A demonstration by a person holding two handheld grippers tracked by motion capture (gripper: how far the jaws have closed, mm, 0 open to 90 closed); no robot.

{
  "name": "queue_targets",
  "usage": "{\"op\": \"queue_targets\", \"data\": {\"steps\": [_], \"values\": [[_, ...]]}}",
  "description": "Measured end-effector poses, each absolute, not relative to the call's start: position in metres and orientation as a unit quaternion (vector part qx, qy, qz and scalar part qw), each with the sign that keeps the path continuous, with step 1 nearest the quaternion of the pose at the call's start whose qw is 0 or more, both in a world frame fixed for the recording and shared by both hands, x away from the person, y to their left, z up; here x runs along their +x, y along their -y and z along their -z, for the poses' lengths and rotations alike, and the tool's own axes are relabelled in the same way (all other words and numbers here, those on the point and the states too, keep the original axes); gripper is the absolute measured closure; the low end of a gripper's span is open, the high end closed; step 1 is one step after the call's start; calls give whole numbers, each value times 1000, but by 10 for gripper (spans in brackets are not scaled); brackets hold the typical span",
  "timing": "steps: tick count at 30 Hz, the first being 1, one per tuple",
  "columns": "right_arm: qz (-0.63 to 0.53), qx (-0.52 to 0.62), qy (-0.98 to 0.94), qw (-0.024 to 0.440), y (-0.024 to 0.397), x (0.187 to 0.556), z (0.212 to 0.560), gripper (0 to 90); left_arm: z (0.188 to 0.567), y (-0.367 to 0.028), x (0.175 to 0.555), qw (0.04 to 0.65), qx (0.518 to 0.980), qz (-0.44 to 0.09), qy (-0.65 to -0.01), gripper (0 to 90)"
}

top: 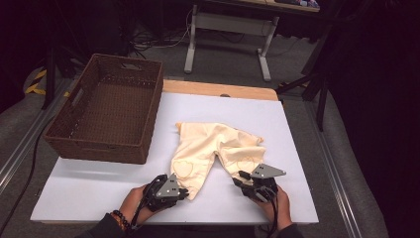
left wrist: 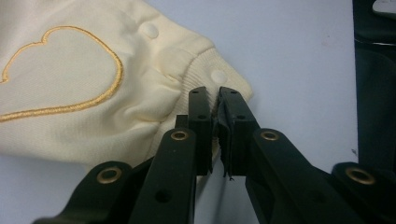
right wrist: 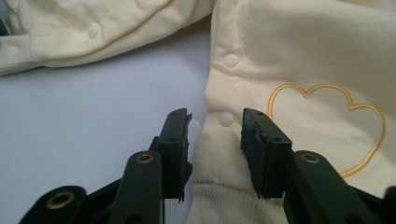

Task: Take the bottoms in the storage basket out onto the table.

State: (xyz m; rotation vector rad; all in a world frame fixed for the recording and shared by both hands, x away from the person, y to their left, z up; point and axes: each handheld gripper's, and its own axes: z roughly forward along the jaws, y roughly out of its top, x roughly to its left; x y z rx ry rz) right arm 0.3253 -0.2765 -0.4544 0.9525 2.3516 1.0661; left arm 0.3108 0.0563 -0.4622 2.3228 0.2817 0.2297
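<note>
a: where are the hands?

b: both come in from the near edge of the white table [top: 124, 171]. the left gripper [top: 184, 193] lies low at the tip of one leg of the cream baby trousers [top: 213, 146], jaws pinched tight on its ribbed cuff [left wrist: 219, 79].

a: and the other?

b: the right gripper [top: 238, 177] points at the other leg, jaws parted, straddling the snap-buttoned edge [right wrist: 226, 119] without pressing on it. the trousers lie spread just beside the wicker basket [top: 79, 136].
</note>
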Motion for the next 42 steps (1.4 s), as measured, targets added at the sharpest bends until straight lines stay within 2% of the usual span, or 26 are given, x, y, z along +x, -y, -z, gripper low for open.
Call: {"op": "queue_targets", "data": {"steps": [5, 11, 20, 22, 25, 26, 27, 28, 29, 33, 35, 42], "values": [[-361, 333, -845, 213, 272, 327, 455, 714, 463, -57, 311, 389, 910, -93, -108, 842], [-344, 320, -853, 227, 265, 328, 456, 744, 463, -56, 317, 389, 912, -83, -100, 842], [-362, 314, -851, 214, 267, 326, 453, 900, 463, -56, 322, 393, 913, -66, -92, 841], [-373, 308, -851, 205, 266, 322, 451, 900, 463, -56, 322, 394, 912, -67, -92, 841], [-370, 294, -854, 217, 263, 317, 448, 900, 463, -56, 321, 393, 912, -72, -90, 841], [-371, 293, -853, 220, 263, 316, 447, 882, 463, -56, 321, 393, 912, -74, -89, 841], [-371, 295, -850, 228, 263, 316, 446, 712, 463, -56, 320, 391, 913, -75, -90, 841], [-368, 304, -846, 237, 263, 317, 446, 597, 463, -56, 320, 392, 912, -75, -91, 841], [-362, 314, -844, 239, 264, 319, 447, 553, 463, -56, 320, 393, 912, -76, -89, 841], [-349, 337, -841, 239, 270, 325, 452, 514, 463, -56, 320, 394, 912, -76, -90, 842], [-338, 340, -847, 229, 270, 329, 456, 541, 464, -56, 320, 393, 912, -77, -90, 841], [-344, 346, -847, 210, 272, 332, 455, 749, 463, -57, 320, 390, 913, -72, -96, 841]]}}
